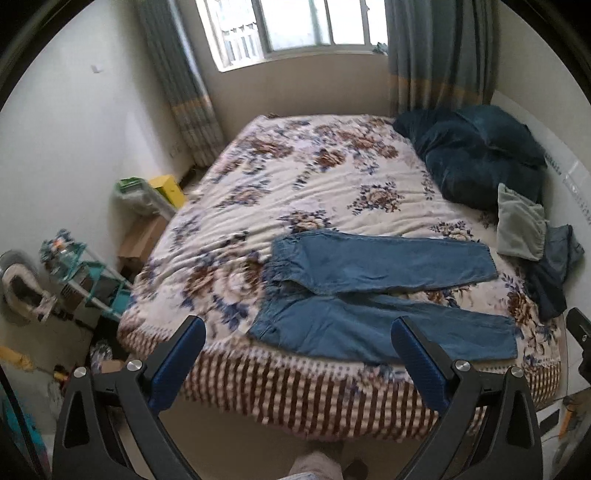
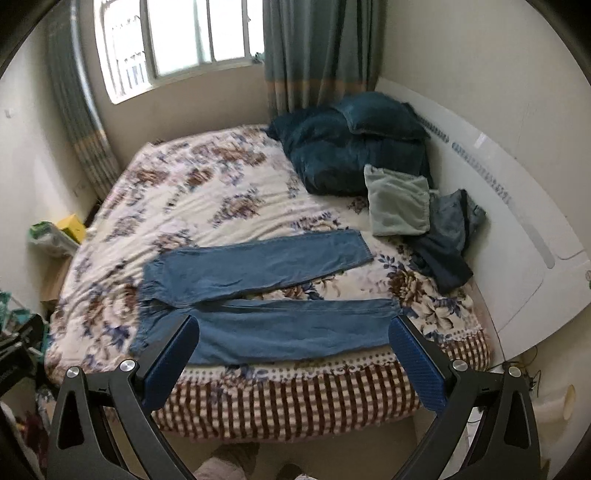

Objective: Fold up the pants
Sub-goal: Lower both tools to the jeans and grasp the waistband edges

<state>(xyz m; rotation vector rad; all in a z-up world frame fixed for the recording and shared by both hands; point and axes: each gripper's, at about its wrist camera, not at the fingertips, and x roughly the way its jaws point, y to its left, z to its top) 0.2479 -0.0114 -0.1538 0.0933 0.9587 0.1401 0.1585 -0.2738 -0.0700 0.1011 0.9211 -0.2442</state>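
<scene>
On the far left of the left wrist view, a teal rack [image 1: 86, 280] stands on the floor by the white wall. Just past it, a yellow box [image 1: 168, 188] and a cardboard box [image 1: 142, 236] sit beside the bed. A striped curtain [image 1: 181, 85] hangs left of the window [image 1: 295, 26], and bright light comes in.

The bed [image 1: 295, 177] fills the middle of the room. Its blanket has big brown and blue flowers, with brown stripes down the near side. The blue pants [image 1: 373, 291] lie flat on the near part of the bed, waist to the left, and the two legs stretch to the right, a little apart.

The left gripper [image 1: 299, 360] hangs in the air in front of the bed with its jaws spread wide and nothing in them. The right gripper [image 2: 295, 356] is also wide open and holds nothing.

To the right, a dark blue pillow pile [image 2: 354, 144] rests near the headboard [image 2: 517, 206]. A folded grey-green cloth [image 2: 399, 206] and some dark clothes [image 2: 447, 243] lie just beside it.
</scene>
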